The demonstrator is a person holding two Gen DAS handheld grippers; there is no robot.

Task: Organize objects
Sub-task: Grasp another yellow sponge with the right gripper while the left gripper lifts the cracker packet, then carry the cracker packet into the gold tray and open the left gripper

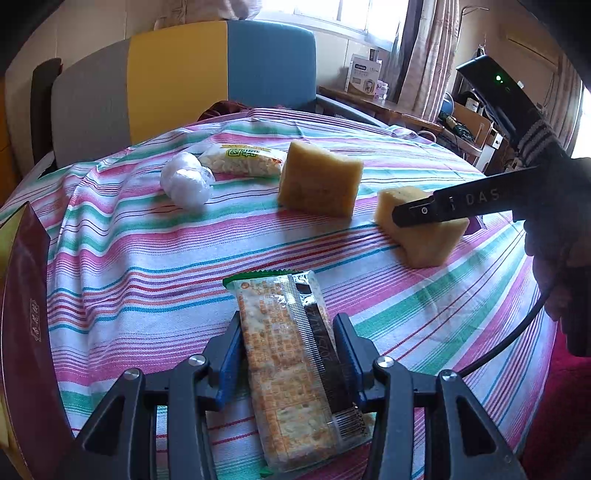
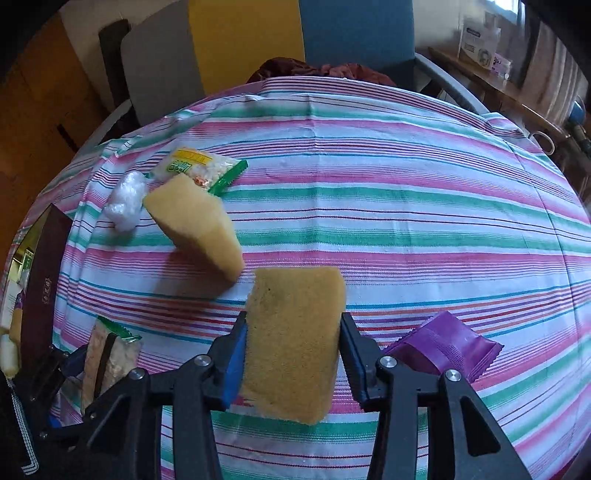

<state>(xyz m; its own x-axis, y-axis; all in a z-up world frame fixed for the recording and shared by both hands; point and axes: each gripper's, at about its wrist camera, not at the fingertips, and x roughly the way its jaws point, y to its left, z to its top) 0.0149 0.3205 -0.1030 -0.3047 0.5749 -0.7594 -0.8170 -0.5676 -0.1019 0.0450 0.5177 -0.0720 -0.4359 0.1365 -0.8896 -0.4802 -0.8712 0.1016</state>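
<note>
Left wrist view: left gripper [image 1: 288, 354] clamps orange-printed clear-wrapped cracker packet [image 1: 291, 373] between its fingers; a loose hold could let the slick wrapper slide.

Right wrist view: right gripper [image 2: 291, 354] pinches yellow sponge block [image 2: 293, 343] between its fingers; over-squeezing the soft foam risks it popping onto the striped-cloth counter [image 2: 406, 221].

A grey, yellow and blue panelled chair [image 1: 184, 74] stands behind the striped table [image 1: 147, 258]; daylight enters a curtained window [image 1: 351, 14] above a cluttered wooden shelf [image 1: 388, 107]
</note>
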